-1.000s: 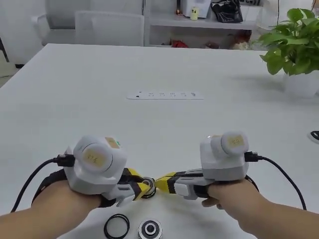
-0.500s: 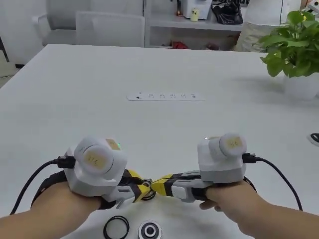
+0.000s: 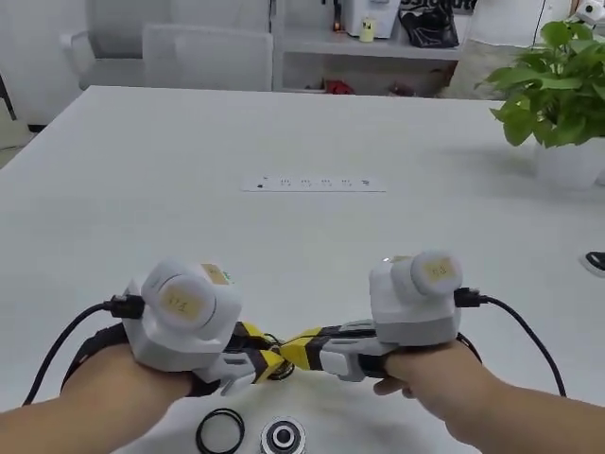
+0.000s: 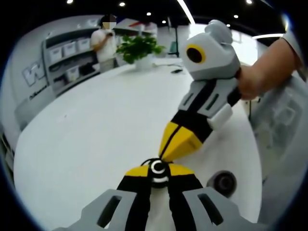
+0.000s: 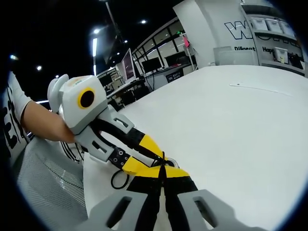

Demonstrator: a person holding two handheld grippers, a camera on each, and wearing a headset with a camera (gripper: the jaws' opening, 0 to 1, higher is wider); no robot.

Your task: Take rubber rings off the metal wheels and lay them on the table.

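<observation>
My left gripper (image 3: 267, 358) (image 4: 157, 171) is shut on a small metal wheel (image 4: 157, 168) with a black rubber ring round it, low over the table's near edge. Tip to tip against it from the right comes my right gripper (image 3: 296, 352) (image 5: 162, 169), jaws shut, pinching the thin black rubber ring (image 5: 167, 160) at the wheel's rim. In the left gripper view the right gripper (image 4: 169, 150) reaches down from the upper right. On the table just in front of me lie a loose rubber ring (image 3: 220, 430) (image 5: 118, 180) and a bare metal wheel (image 3: 284, 437) (image 4: 224, 182).
A white power strip (image 3: 313, 183) lies mid-table. At the far right stands a potted plant (image 3: 556, 85), with a dark object (image 3: 596, 260) at the right edge. White chairs (image 3: 208, 52) and shelves stand behind the table. A person (image 4: 107, 38) stands by shelves.
The right gripper has edged a little to the left, closer in on the wheel. The left gripper has held still, and the loose ring and bare wheel have not moved.
</observation>
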